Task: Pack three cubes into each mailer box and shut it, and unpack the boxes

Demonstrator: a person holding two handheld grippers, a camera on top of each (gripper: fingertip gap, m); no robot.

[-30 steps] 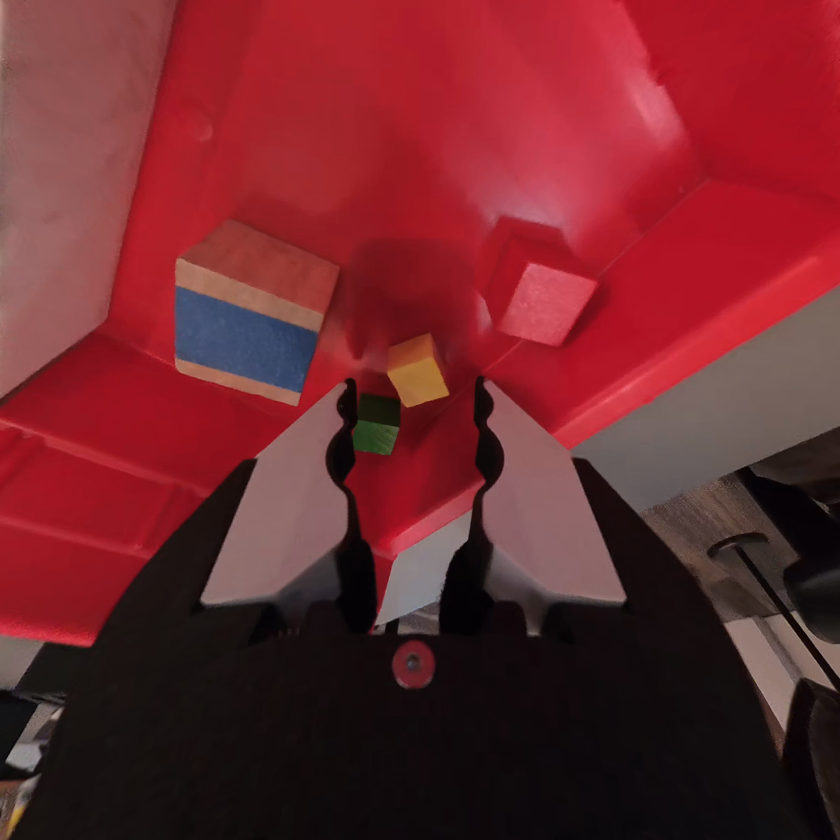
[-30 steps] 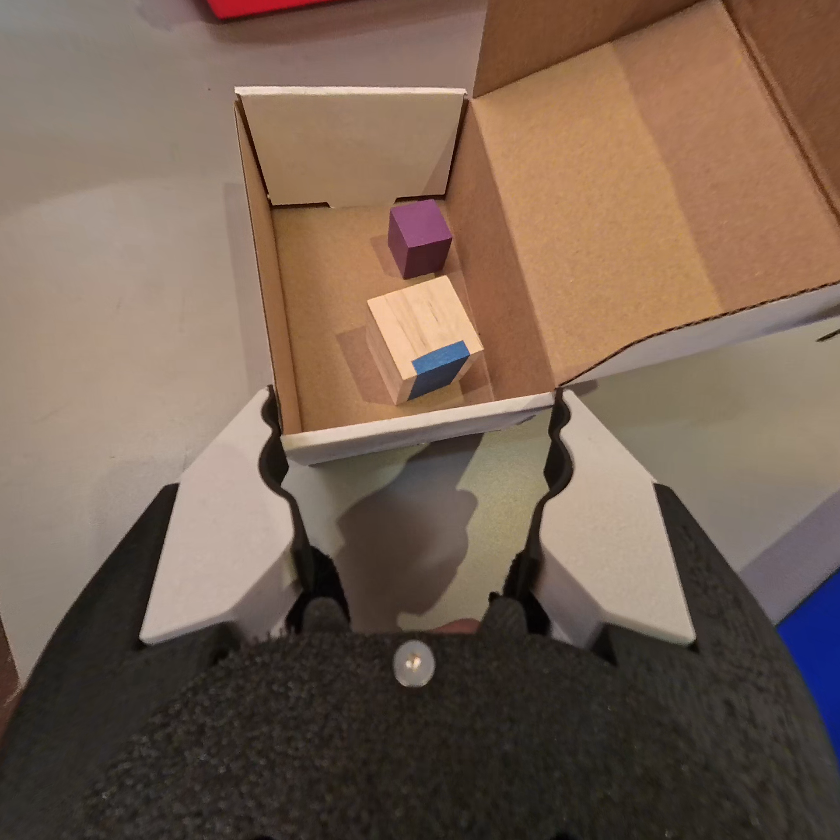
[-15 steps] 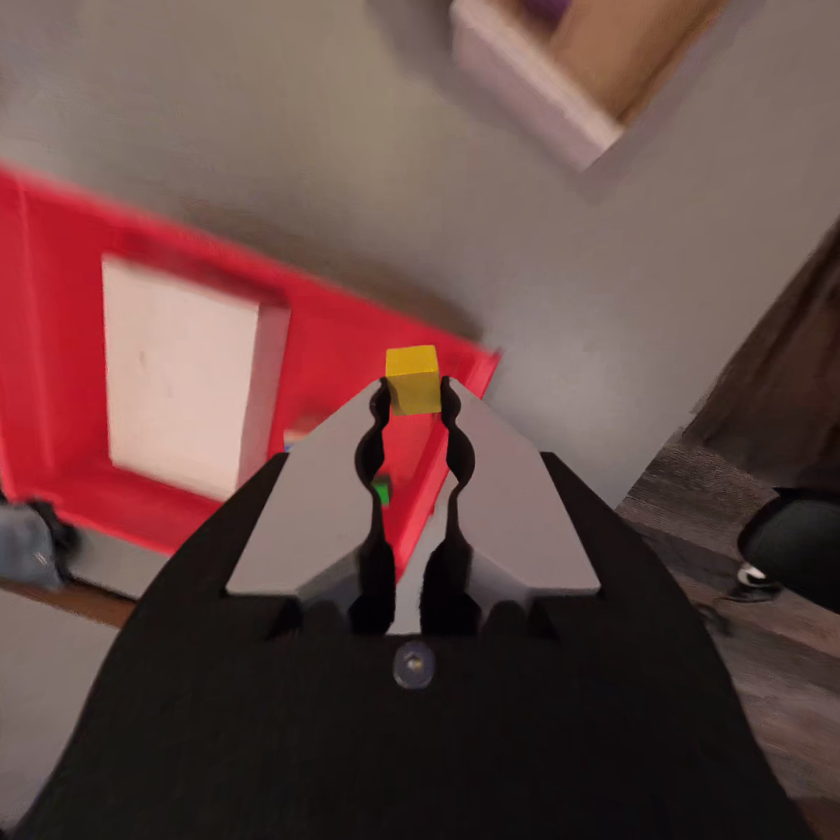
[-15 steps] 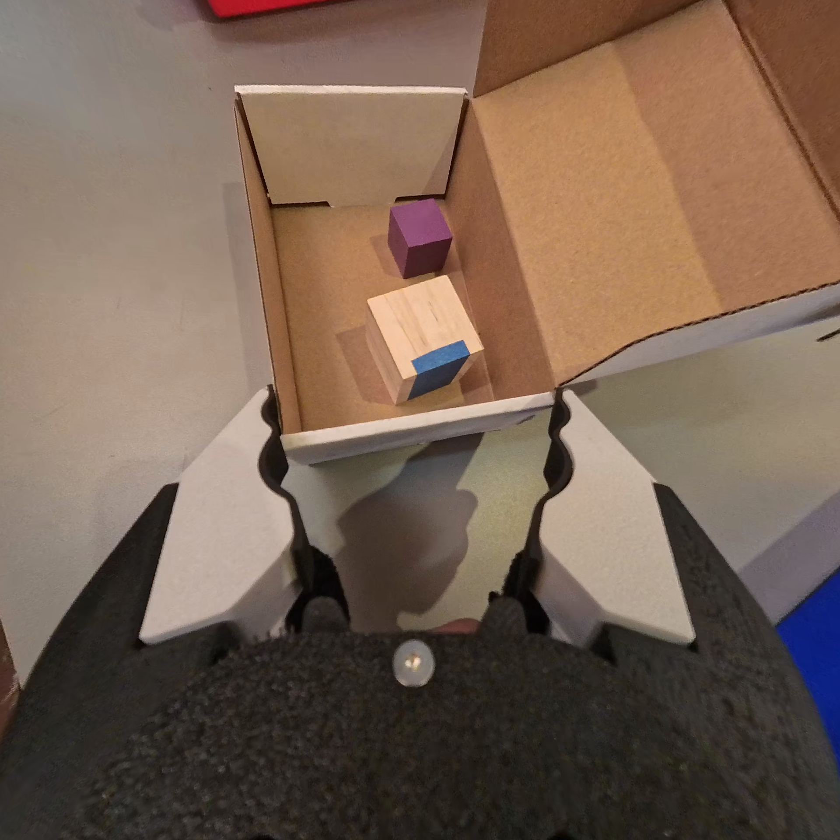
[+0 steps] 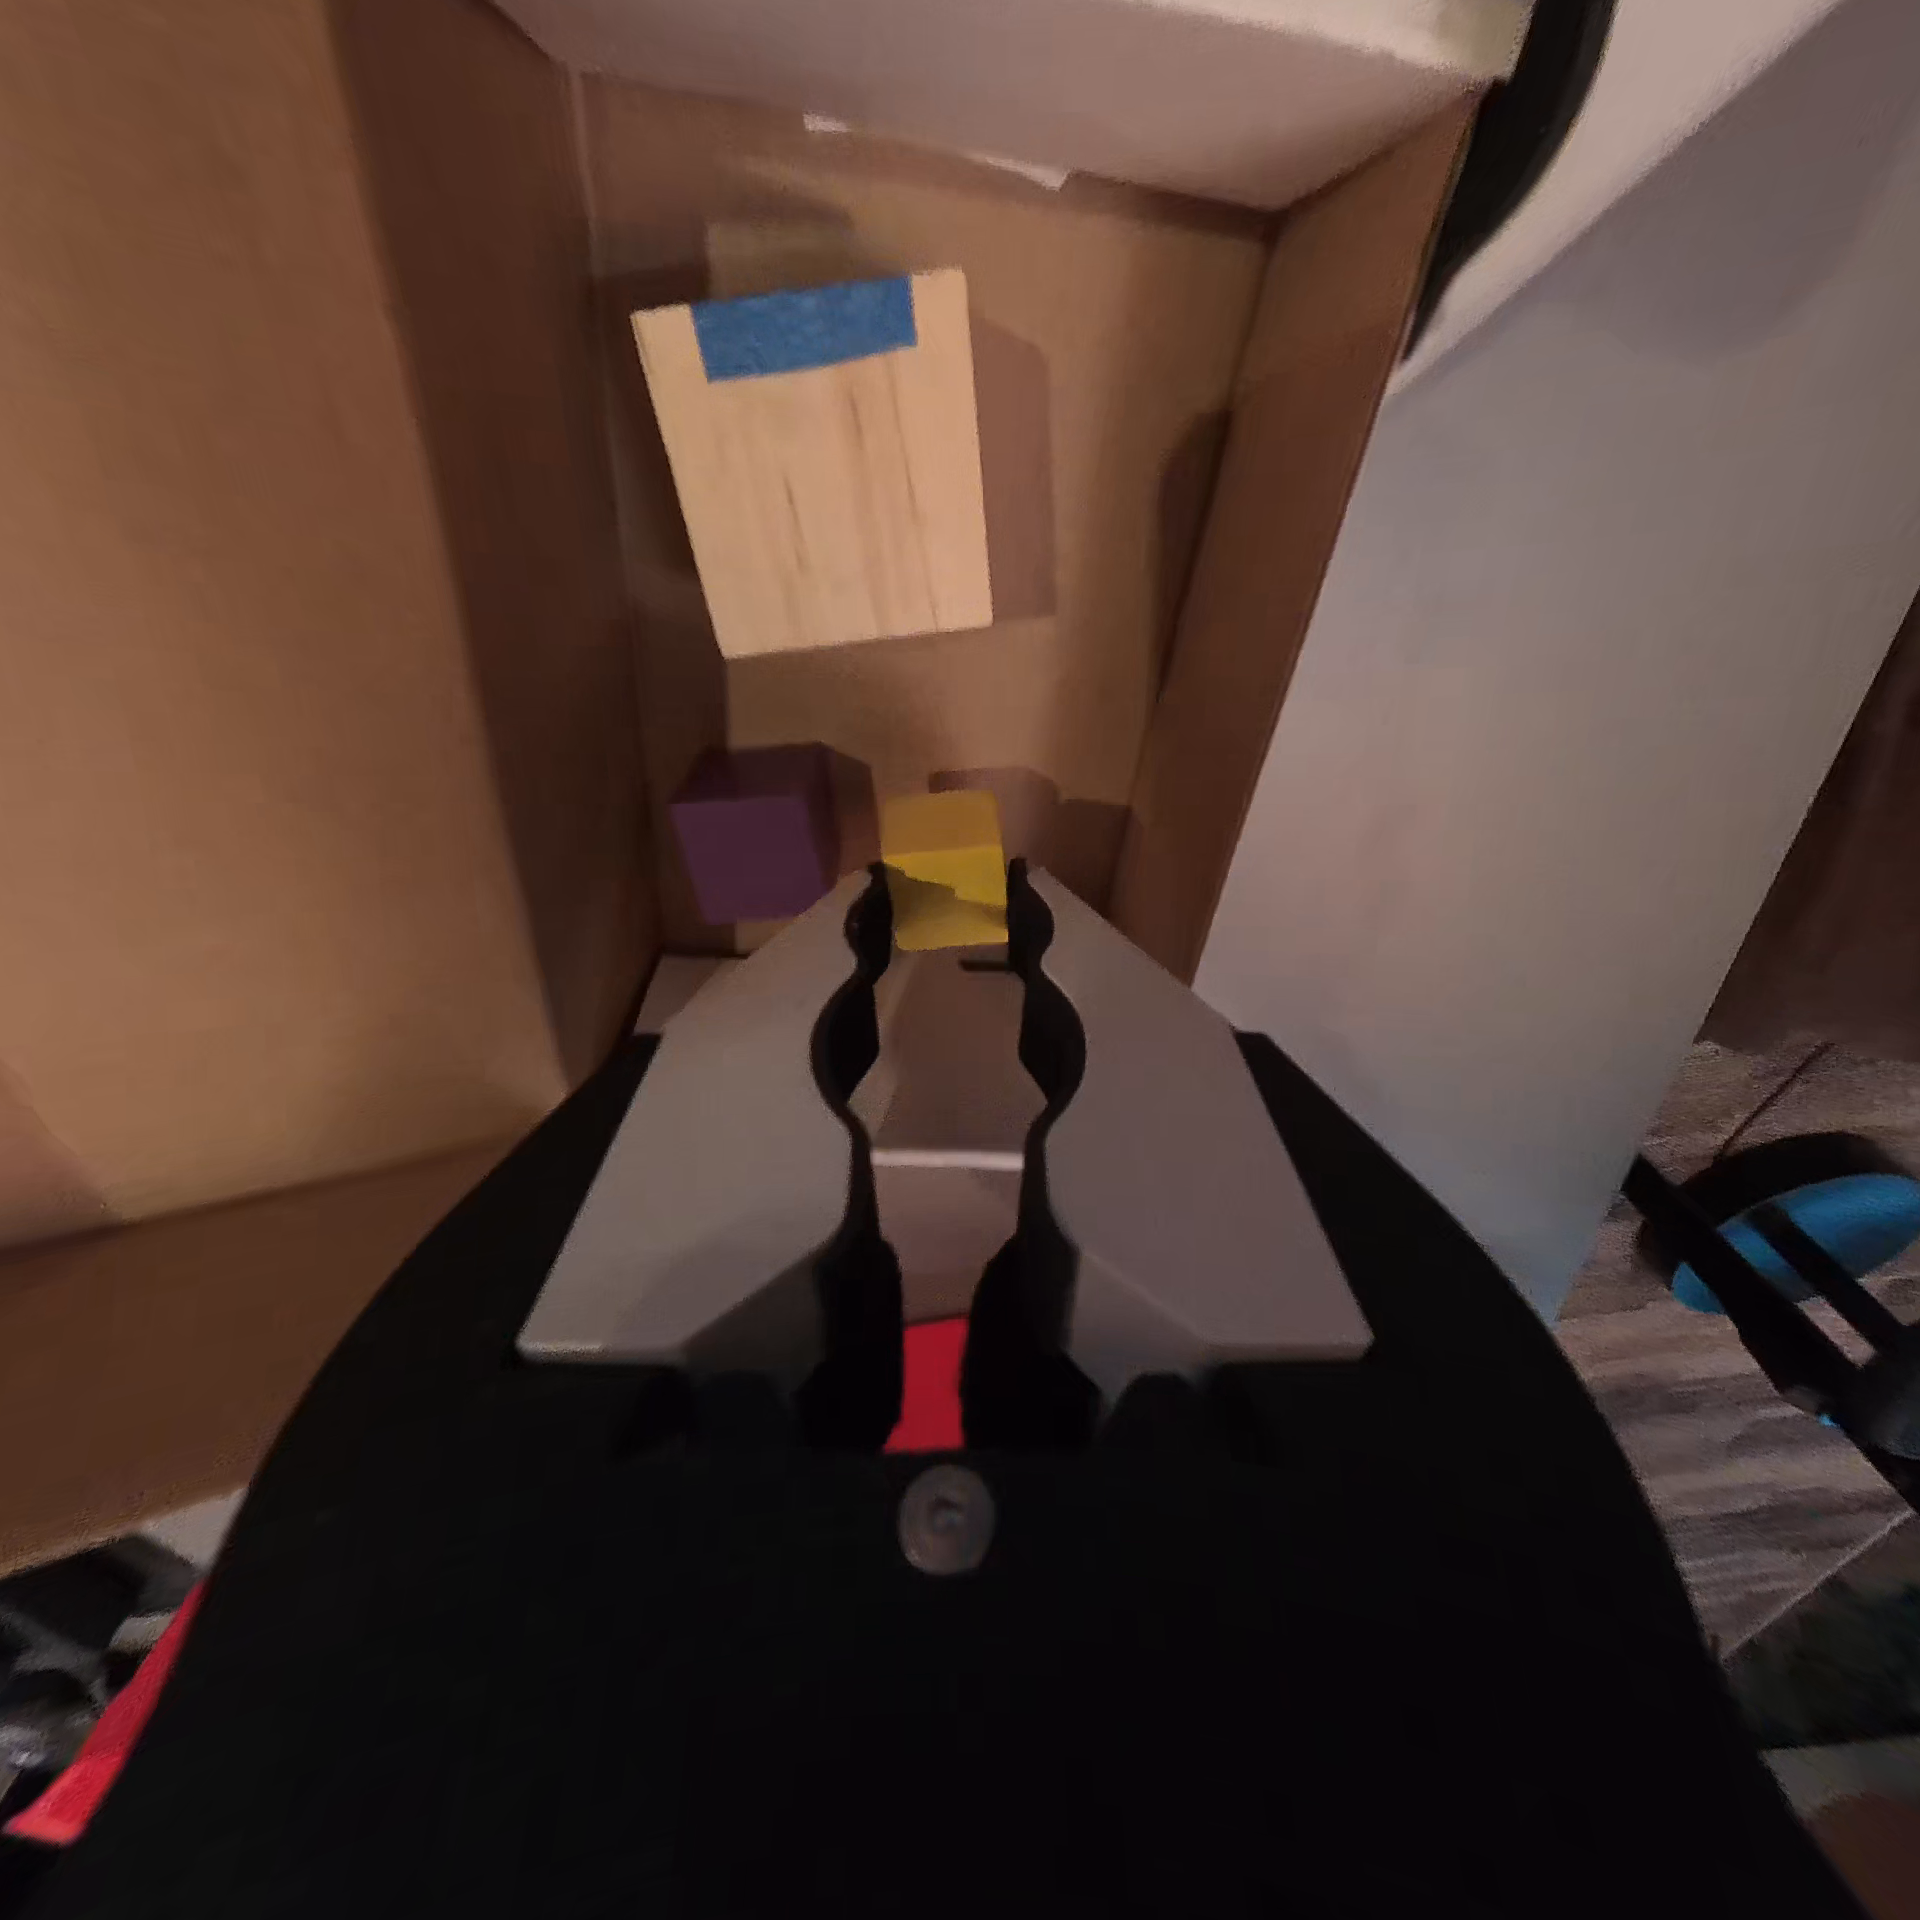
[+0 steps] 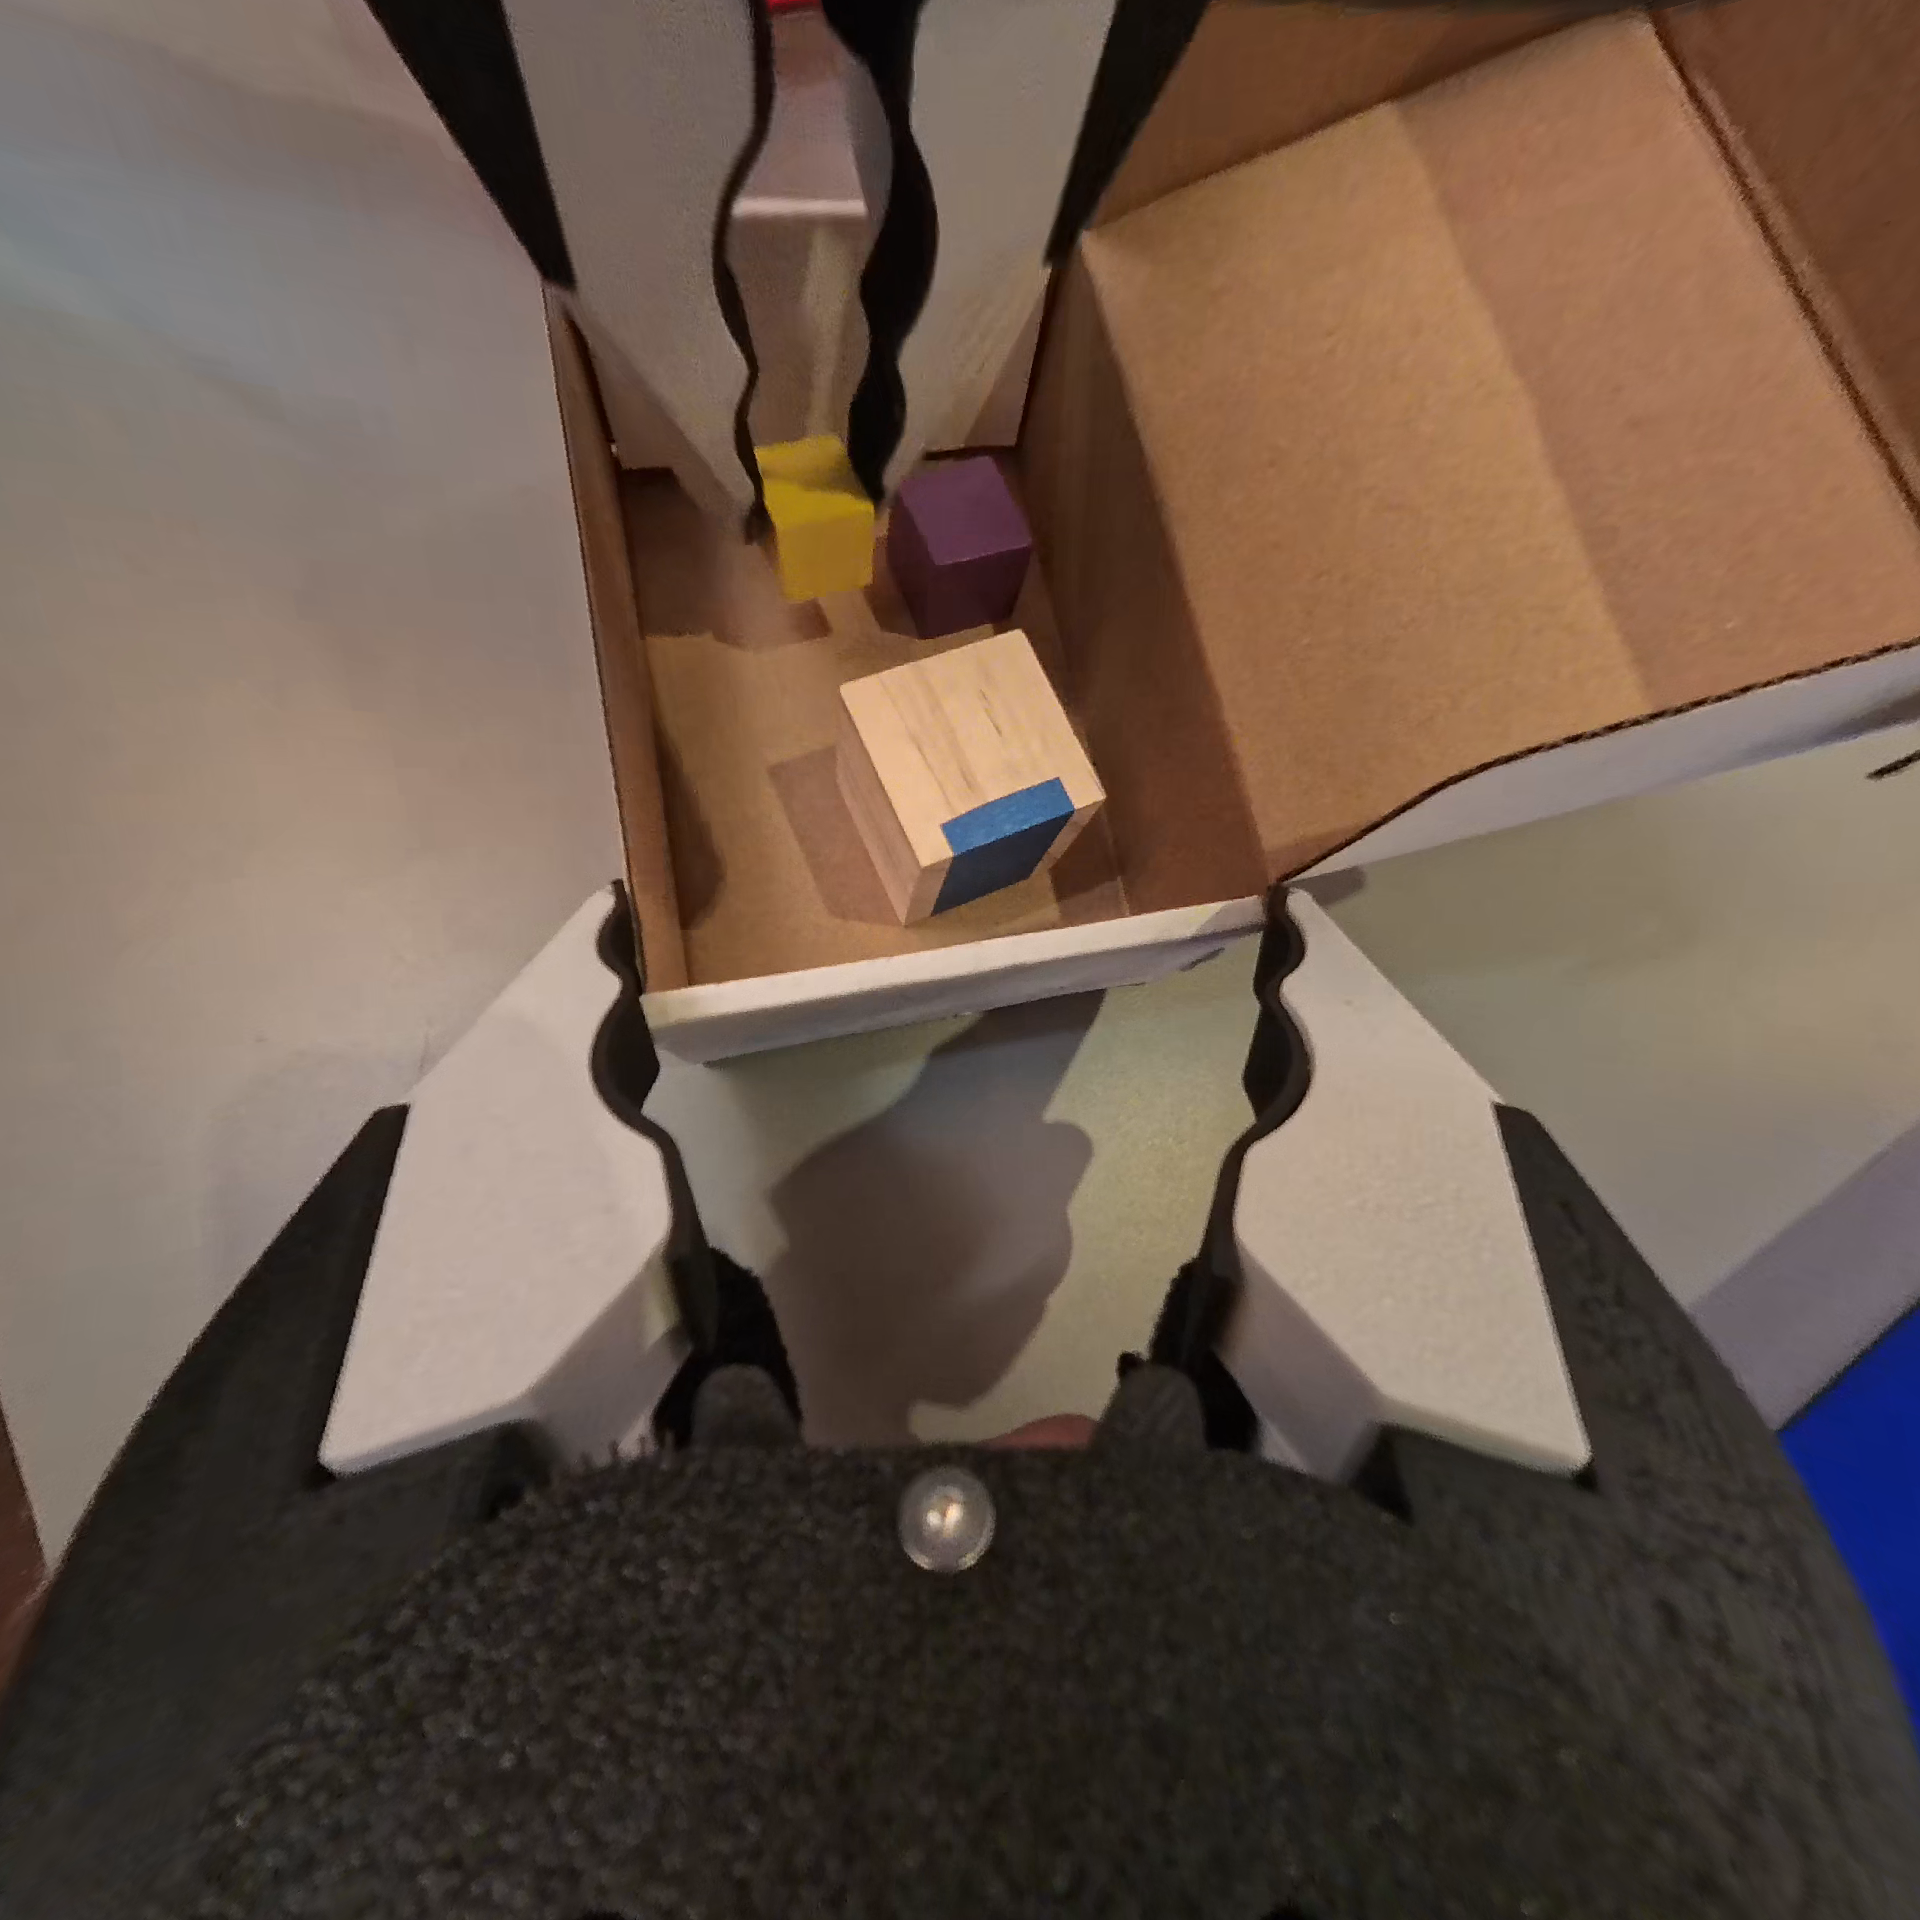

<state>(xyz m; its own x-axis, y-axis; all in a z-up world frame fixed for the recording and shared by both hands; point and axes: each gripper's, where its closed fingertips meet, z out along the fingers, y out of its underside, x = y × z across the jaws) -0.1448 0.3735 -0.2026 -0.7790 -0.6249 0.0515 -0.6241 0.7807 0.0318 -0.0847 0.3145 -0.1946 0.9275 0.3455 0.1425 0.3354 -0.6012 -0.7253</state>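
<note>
An open mailer box [image 6: 914, 1003] of brown card with white outsides stands on the table. In it lie a purple cube [image 6: 961, 551] and a bigger wooden cube with blue tape [image 6: 966, 769]. My left gripper [image 5: 948, 894] reaches down into the box's far end, shut on a small yellow cube [image 5: 945, 883] held beside the purple cube [image 5: 748, 847], low over the box floor. The left gripper [image 6: 816, 499] with the yellow cube [image 6: 821, 540] also shows in the right wrist view. My right gripper [image 6: 945, 914] is open and empty, its fingers either side of the box's near wall.
The box lid [image 6: 1455, 416] lies open to the right. The white table [image 6: 260, 623] spreads to the left. A blue surface [image 6: 1860, 1475] shows at the lower right. A sliver of the red tray [image 5: 925, 1382] shows behind my left fingers.
My left gripper closed on the yellow cube in the red tray, lifted it out and carried it over into the mailer box. The right gripper has not moved.
</note>
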